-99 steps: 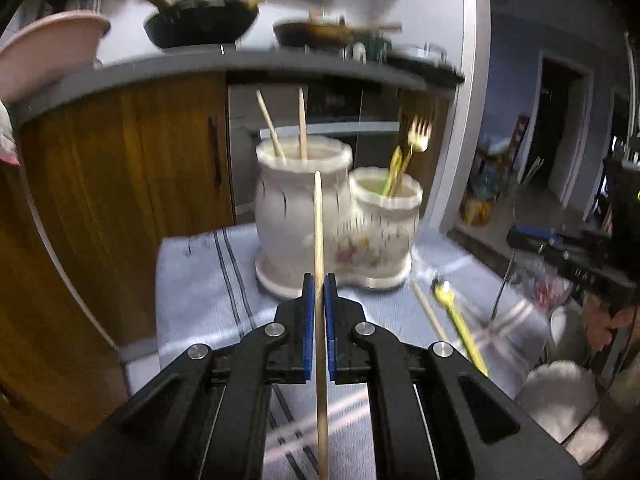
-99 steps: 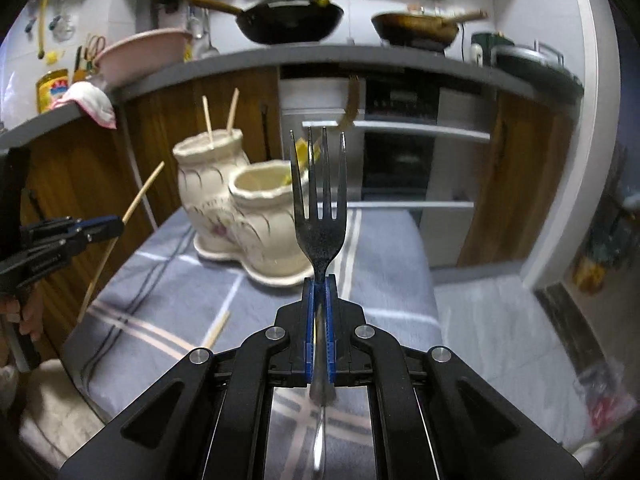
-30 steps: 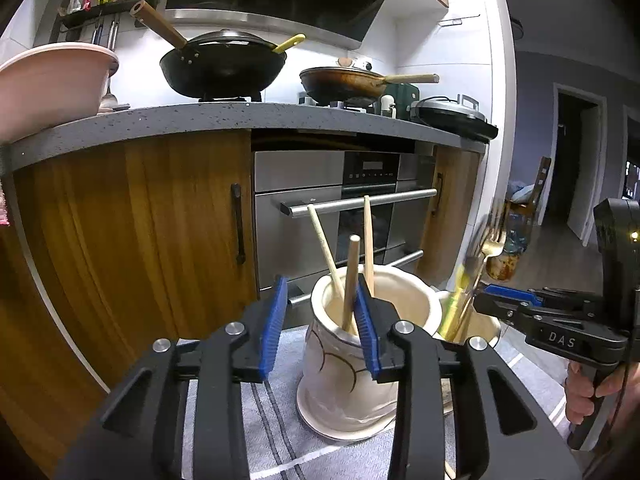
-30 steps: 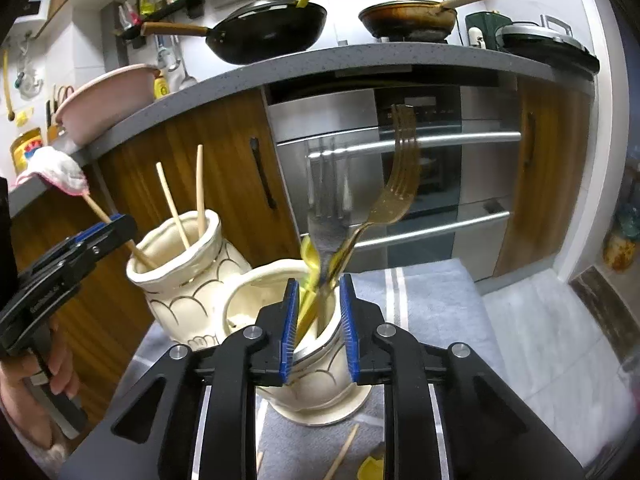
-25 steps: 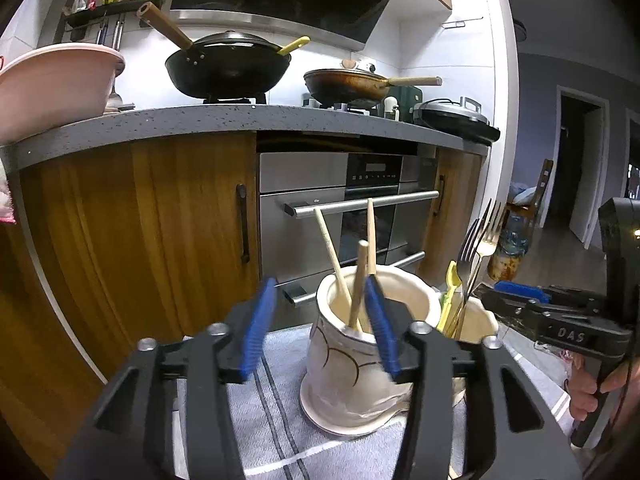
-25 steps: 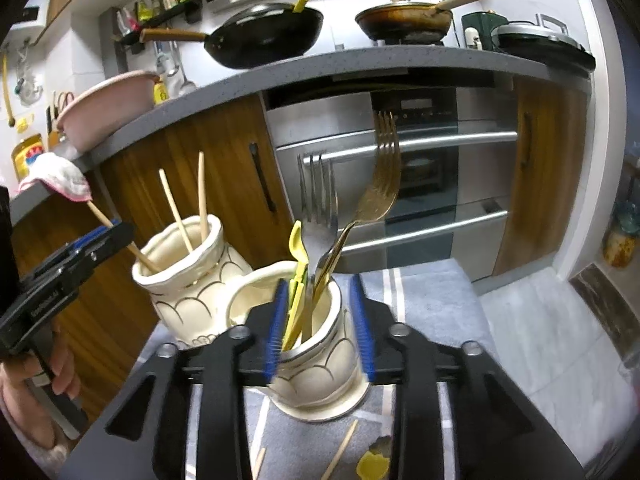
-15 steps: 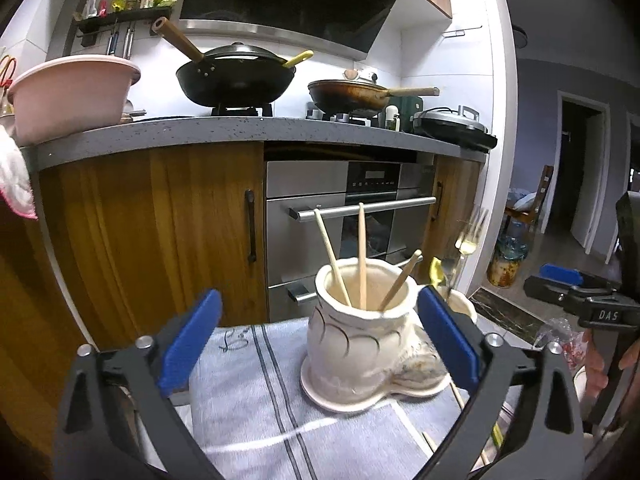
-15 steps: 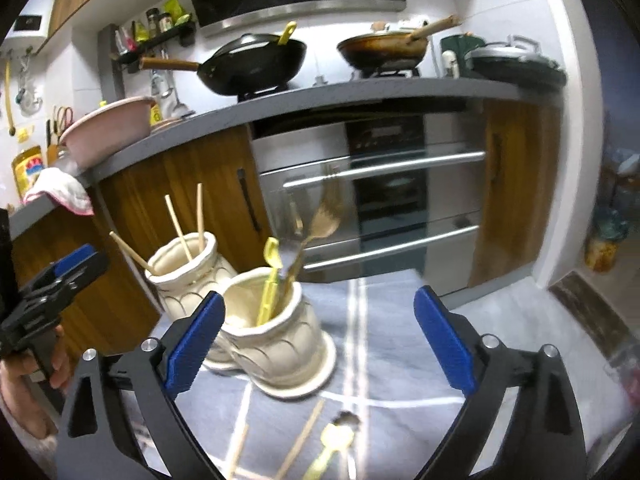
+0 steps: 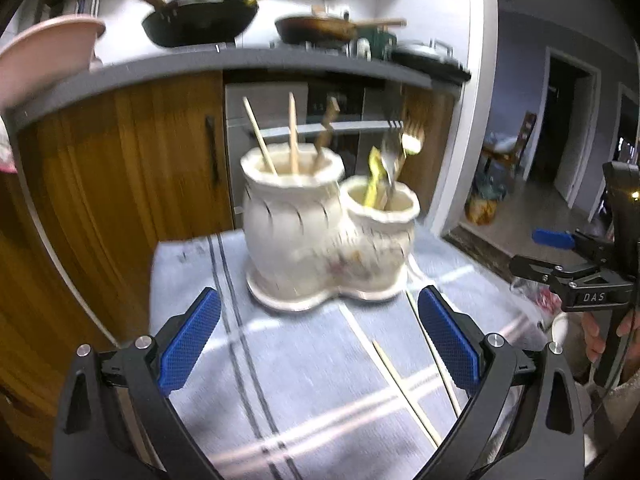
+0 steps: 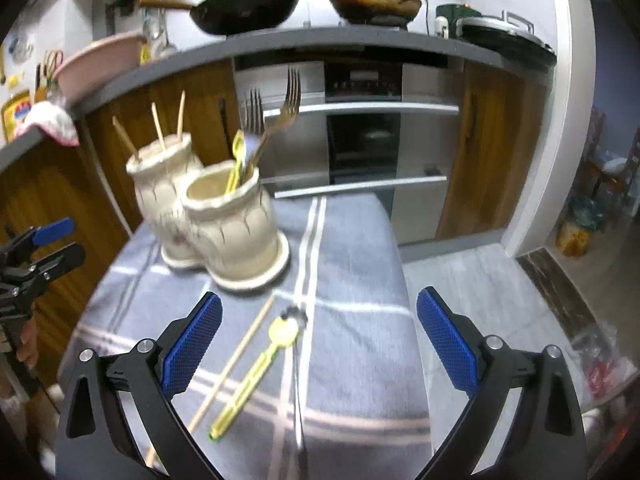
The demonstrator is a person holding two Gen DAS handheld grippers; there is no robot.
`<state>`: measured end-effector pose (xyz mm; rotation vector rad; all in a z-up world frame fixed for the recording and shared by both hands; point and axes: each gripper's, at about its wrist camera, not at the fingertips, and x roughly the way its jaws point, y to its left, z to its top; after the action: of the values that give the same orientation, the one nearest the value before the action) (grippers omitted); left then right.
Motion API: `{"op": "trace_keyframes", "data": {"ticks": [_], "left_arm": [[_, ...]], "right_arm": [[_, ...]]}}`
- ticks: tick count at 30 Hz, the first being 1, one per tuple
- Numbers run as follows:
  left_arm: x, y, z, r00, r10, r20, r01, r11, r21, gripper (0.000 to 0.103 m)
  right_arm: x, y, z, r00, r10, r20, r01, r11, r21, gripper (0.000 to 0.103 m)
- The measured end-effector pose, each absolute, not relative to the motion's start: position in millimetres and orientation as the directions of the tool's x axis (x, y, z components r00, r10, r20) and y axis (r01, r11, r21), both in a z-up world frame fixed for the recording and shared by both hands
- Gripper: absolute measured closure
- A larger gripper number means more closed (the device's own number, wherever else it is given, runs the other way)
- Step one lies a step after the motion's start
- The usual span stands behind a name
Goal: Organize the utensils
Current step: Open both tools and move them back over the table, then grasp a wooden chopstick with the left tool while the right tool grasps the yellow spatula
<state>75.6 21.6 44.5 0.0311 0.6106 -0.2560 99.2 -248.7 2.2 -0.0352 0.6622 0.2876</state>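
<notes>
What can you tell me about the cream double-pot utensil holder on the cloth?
The utensil holder is glazed cream ceramic: two bulging, ribbed pots joined on one lipped base, with wavy rims. It stands upright on the striped grey cloth. The taller pot holds three wooden chopsticks; the shorter pot holds two forks and a yellow utensil. Neither gripper touches it.

Glossy ceramic holder [image 9: 320, 236], woven cloth [image 10: 352, 320]

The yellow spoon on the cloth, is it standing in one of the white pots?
No, the yellow spoon lies flat on the striped cloth, in front of the white pots.
</notes>
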Motion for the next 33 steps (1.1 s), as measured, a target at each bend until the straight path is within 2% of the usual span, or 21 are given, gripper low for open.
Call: {"op": "trace_keyframes", "data": {"ticks": [6, 11, 13, 14, 15, 19, 24, 29, 33], "left_arm": [[71.9, -3.5, 5.7, 0.691, -0.224, -0.687, 0.266, 0.963, -0.046, 0.006], [68.8, -18.8, -22.8, 0.620, -0.199, -0.759, 0.270, 0.962, -0.032, 0.006], [65.1, -23.8, -29.7, 0.608, -0.200, -0.769, 0.283, 0.959, -0.026, 0.009], [63.8, -26.8, -31.7, 0.600, -0.205, -0.773, 0.292, 0.956, -0.027, 0.014], [62.6, -30.3, -33.8, 0.587, -0.214, -0.781, 0.307, 0.951, -0.029, 0.017], [56.6, -43.1, -35.8, 0.568, -0.227, -0.791, 0.358, 0.934, -0.010, 0.034], [55.5, -52.4, -38.8, 0.551, -0.240, -0.799, 0.394, 0.919, -0.005, 0.050], [60.7, -55.6, -43.8, 0.530, -0.224, -0.818, 0.399, 0.917, 0.007, 0.067], [63.9, -59.1, -46.2, 0.522, -0.221, -0.824, 0.405, 0.914, 0.011, 0.070]], "right_arm": [[95.4, -243.7, -25.4, 0.708, 0.219, -0.671, -0.283, 0.959, 0.014, 0.006], [95.4, -241.6, -43.8, 0.658, 0.238, -0.715, -0.290, 0.956, 0.052, 0.006], [96.4, -239.2, -48.7, 0.639, 0.256, -0.725, -0.301, 0.951, 0.071, 0.007], [95.8, -238.3, -50.0, 0.634, 0.262, -0.728, -0.303, 0.950, 0.078, 0.008], [96.2, -236.4, -51.4, 0.624, 0.274, -0.731, -0.309, 0.947, 0.092, 0.011], [98.1, -223.9, -54.3, 0.582, 0.315, -0.750, -0.343, 0.931, 0.125, 0.038], [103.3, -210.8, -58.6, 0.535, 0.345, -0.772, -0.365, 0.918, 0.157, 0.062], [117.3, -208.1, -63.4, 0.502, 0.356, -0.788, -0.335, 0.920, 0.203, 0.073], [125.5, -201.0, -68.1, 0.491, 0.336, -0.804, -0.320, 0.928, 0.193, 0.078]]}}
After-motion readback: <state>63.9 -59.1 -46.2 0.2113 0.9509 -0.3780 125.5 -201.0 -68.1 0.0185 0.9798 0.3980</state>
